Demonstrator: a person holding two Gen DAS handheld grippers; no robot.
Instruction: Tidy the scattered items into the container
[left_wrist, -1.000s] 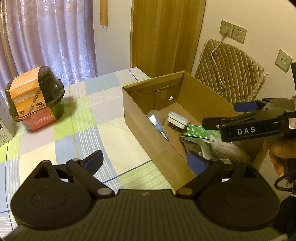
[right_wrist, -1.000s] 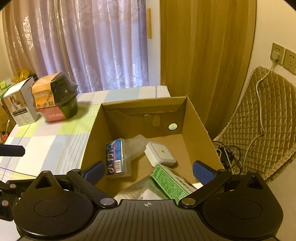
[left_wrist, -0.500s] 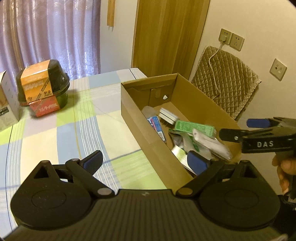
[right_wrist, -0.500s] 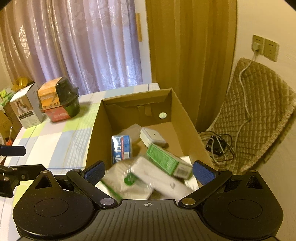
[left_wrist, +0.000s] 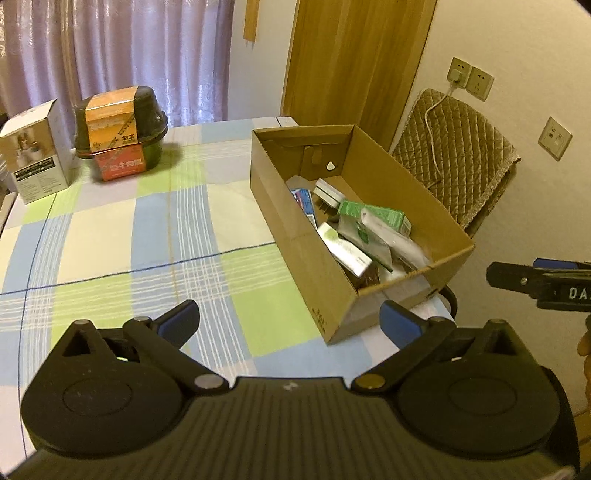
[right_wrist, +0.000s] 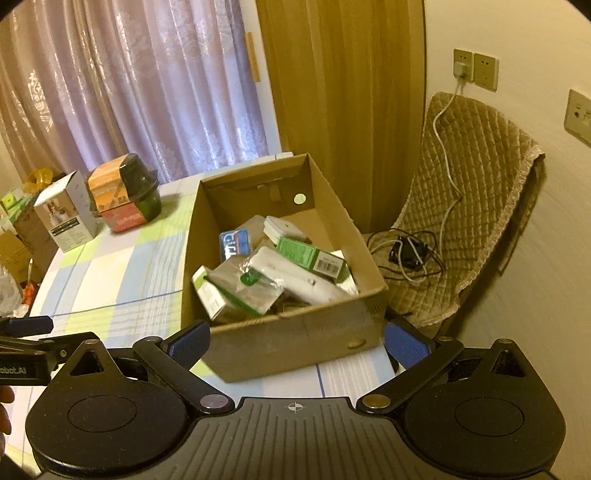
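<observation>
With both grippers, left (left_wrist: 290, 320) and right (right_wrist: 295, 343), hanging spread and empty, the box (right_wrist: 295, 338) is overhanging the table (left_wrist: 147, 236) corner, risking tipping if nudged.

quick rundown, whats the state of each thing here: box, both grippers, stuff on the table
cardboard box: open-topped, upright, piled with small items
green carton: inside the box, lying on the pile
left hand-held gripper: open, holding nothing
right hand-held gripper: open, holding nothing
black food tub: lidded, upright on the table
white carton: closed, upright beside the tub
</observation>
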